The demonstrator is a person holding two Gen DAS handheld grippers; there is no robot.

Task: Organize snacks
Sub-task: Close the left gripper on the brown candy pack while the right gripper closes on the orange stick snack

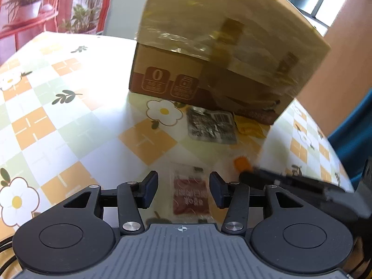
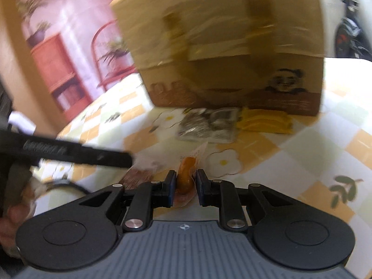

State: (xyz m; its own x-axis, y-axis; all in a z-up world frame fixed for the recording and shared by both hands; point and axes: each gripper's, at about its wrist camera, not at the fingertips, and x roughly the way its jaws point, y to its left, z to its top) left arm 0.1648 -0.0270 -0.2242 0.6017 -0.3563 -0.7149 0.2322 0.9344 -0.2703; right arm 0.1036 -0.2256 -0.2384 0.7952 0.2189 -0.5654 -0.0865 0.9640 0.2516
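- The right tongs (image 2: pixel 185 187) are clamped on a clear packet holding an orange snack (image 2: pixel 185 179), gripped between the dark blue pads just above the tabletop (image 2: pixel 313 144).
- The left tongs (image 1: pixel 183 191) stand apart, nothing pressed between the pads; a red snack packet (image 1: pixel 190 196) lies flat on the tabletop in the gap beneath them.
- In the left wrist view, the right tongs reach in from the right edge as a dark blur, the orange snack at their tip, just right of the red packet.
- In the right wrist view, the left tongs (image 2: pixel 125 160) cross in from the left, their tip near the orange snack.
- Farther out, a silver-grey printed packet (image 1: pixel 210 126) lies flat on the checked, flower-patterned cloth, with a yellow packet (image 2: pixel 265 122) just beside it on its right.
- Both lie at the foot of a taped brown cardboard box (image 1: pixel 209 74), which stands on the tabletop with a panda printed on one face; its flap is raised toward the cameras.
- Beyond the tabletop edge, potted plants (image 1: pixel 25 2) sit on red shelving, blurred.
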